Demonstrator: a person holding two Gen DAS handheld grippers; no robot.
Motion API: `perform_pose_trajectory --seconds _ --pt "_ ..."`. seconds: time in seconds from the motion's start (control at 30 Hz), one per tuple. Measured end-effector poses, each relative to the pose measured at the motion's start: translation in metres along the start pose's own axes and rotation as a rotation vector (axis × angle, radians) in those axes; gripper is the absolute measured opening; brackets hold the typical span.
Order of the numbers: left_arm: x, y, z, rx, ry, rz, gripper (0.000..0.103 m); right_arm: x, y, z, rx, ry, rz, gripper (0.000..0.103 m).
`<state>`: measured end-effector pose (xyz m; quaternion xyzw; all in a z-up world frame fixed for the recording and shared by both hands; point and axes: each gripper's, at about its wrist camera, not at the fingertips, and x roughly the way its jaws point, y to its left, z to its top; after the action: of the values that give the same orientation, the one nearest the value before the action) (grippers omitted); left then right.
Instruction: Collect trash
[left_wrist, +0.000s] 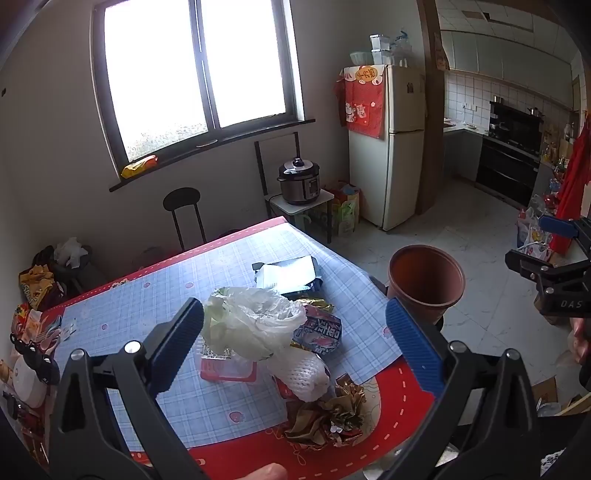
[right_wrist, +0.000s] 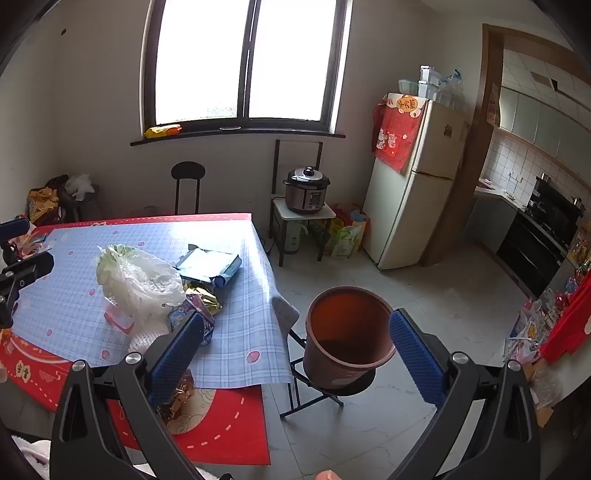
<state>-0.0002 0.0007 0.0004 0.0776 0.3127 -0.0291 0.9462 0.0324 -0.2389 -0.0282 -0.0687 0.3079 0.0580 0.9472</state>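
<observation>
Trash heaped mid-counter (left_wrist: 155, 295): white plastic bag (left_wrist: 255, 321), foam net (left_wrist: 306, 373), crumpled gold wrapper (left_wrist: 332, 417), blue packet (left_wrist: 288, 275). Brown bin (right_wrist: 347, 332) standing on a stool just beside the counter edge. Left gripper (left_wrist: 295, 347) above the heap, jaws apart, holding nothing. Right gripper (right_wrist: 295, 354) near the bin, jaws apart, holding nothing.

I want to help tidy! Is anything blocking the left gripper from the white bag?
Nothing visible. The left gripper is open and the white bag sits right between its fingers on top of the trash pile, uncovered.
</observation>
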Motion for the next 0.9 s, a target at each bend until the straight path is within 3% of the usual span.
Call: perform_pose_trajectory --seconds 0.9 --pt "-0.004 0.008 -0.008 -0.029 -0.012 0.028 0.098 0.005 0.008 0.000 -0.017 0.003 0.018 0.099"
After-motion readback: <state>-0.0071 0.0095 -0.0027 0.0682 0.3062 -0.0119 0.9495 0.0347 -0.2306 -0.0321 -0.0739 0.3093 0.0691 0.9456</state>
